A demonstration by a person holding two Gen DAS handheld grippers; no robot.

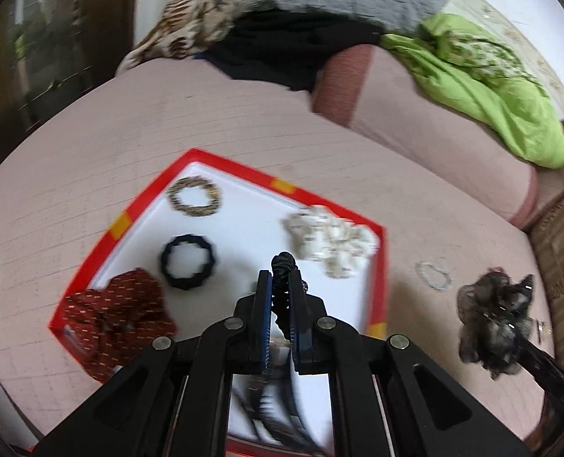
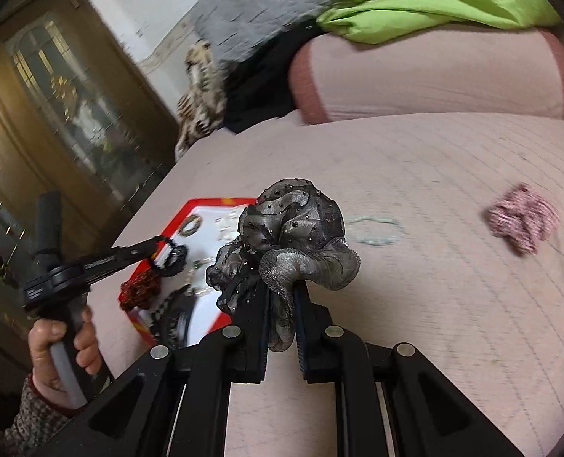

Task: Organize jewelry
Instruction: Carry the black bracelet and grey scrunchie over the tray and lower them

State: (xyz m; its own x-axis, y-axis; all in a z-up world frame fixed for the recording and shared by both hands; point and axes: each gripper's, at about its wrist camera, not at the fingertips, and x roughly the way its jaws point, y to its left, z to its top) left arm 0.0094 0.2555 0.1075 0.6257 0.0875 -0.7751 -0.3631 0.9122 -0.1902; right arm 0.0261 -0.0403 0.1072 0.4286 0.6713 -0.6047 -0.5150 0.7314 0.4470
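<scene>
Left gripper (image 1: 281,280) above the white floor of a red-rimmed tray (image 1: 190,154), jaws pressed together on a thin black braided band (image 1: 283,266) that stands up between the blue pads and trails down toward the camera. Tray resting on a pink quilted bed surface (image 1: 415,190). Inside the tray: gold-and-black beaded bracelet (image 1: 195,196) near the far corner; black ring-shaped hair tie (image 1: 188,262) nearer, apart from the bracelet; dark red patterned scrunchie (image 1: 118,316) lapping over the near left rim; white floral scrunchie (image 1: 329,242) against the right rim. Outside the tray, on the bed to its right: small pale bead bracelet (image 1: 433,276).

Right gripper (image 2: 282,295) raised over the bed, jaws pinching a grey sheer scrunchie (image 2: 293,236) dotted with small dark beads; ruffled fabric bulging above and to the left of the fingertips, one fold hanging down between the pads. Same scrunchie visible at the right edge of the left wrist view, well clear of the tray. Pink-and-white scrunchie (image 2: 522,222) lying alone on the bed far to the right, blurred. Hand (image 2: 63,354) around the left tool's grey handle, patterned sleeve at the wrist. Green cloth (image 2: 434,3) and grey quilted blanket (image 2: 251,11) heaped at the back.
</scene>
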